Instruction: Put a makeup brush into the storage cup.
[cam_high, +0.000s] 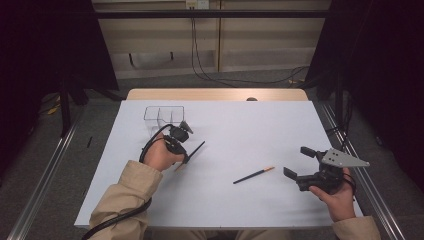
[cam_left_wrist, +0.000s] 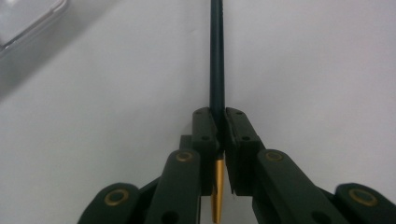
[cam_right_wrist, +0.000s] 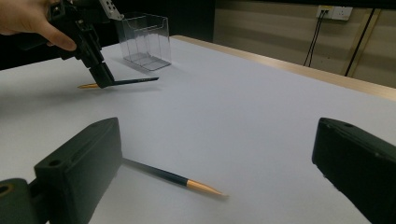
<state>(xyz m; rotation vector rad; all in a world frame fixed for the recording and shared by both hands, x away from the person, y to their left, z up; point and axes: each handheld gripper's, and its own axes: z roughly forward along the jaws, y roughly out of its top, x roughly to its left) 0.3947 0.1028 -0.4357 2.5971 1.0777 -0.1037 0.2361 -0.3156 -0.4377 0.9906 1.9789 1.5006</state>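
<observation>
Visibly dark, gold-tipped pencil (cam_left_wrist: 217, 70)

A clear plastic organizer box (cam_high: 164, 116) with upright dividers stands on the far left part of the white table top (cam_high: 240, 125); in the right gripper view the same box (cam_right_wrist: 144, 41) looks see-through and open at the top. Beyond the white surface a strip of bare wooden table edge (cam_high: 215, 94) shows. Black cables (cam_high: 235, 80) trail across the grey floor behind the table and climb to a wall socket (cam_high: 196, 4). Metal rails (cam_high: 45, 175) run along the floor on both sides, and dark curtains (cam_high: 45, 45) hang left and right.
</observation>
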